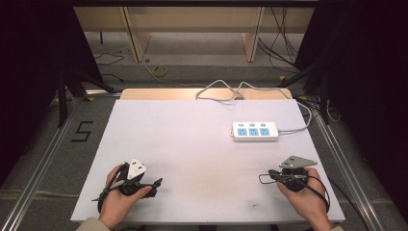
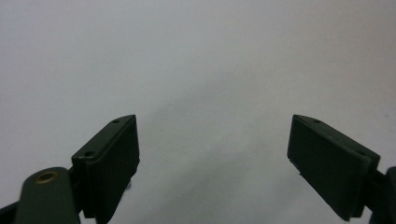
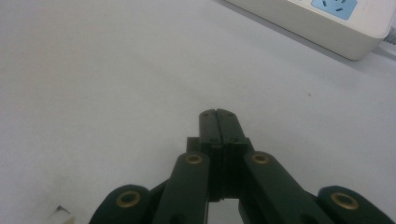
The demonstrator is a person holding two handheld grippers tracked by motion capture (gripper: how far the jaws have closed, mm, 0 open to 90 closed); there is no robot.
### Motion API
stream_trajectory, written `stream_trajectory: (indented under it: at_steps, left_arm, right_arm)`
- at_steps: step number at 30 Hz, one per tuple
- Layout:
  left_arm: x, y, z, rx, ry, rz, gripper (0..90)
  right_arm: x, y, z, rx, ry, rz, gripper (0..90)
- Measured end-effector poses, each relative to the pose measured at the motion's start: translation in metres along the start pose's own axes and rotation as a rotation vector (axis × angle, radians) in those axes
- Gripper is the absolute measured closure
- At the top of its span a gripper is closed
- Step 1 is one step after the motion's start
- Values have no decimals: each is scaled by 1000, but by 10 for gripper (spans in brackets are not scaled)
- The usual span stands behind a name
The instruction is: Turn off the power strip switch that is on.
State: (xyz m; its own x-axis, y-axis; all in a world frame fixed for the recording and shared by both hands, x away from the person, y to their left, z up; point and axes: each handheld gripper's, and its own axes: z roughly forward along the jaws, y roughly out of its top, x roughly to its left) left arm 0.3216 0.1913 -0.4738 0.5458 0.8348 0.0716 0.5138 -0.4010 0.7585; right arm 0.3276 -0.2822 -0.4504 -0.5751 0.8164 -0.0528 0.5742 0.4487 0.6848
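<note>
A white power strip (image 1: 255,131) with three blue sockets lies on the white table (image 1: 192,144), right of centre; its end also shows in the right gripper view (image 3: 322,21), at the top right. A hand holds my left gripper (image 1: 156,186) near the front left, pointing right. Its jaws stand wide open (image 2: 215,144) over bare table, with nothing between them. Another hand holds my right gripper (image 1: 263,178) near the front right, pointing left. Its two jaws are pressed together (image 3: 218,114), empty, a good way short of the strip.
The strip's white cable (image 1: 226,89) runs off the table's right edge and loops across its far edge. Behind the table are a wooden bench (image 1: 192,19) and floor cables. Metal rails (image 1: 43,159) flank the table.
</note>
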Motion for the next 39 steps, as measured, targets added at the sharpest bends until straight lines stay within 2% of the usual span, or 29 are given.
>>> stream_trajectory:
  at_steps: [39]
  left_arm:
    - [0, 1, 0, 0, 0, 4, 163]
  right_arm:
    - [-7, 24, 12, 35, -8, 10, 900]
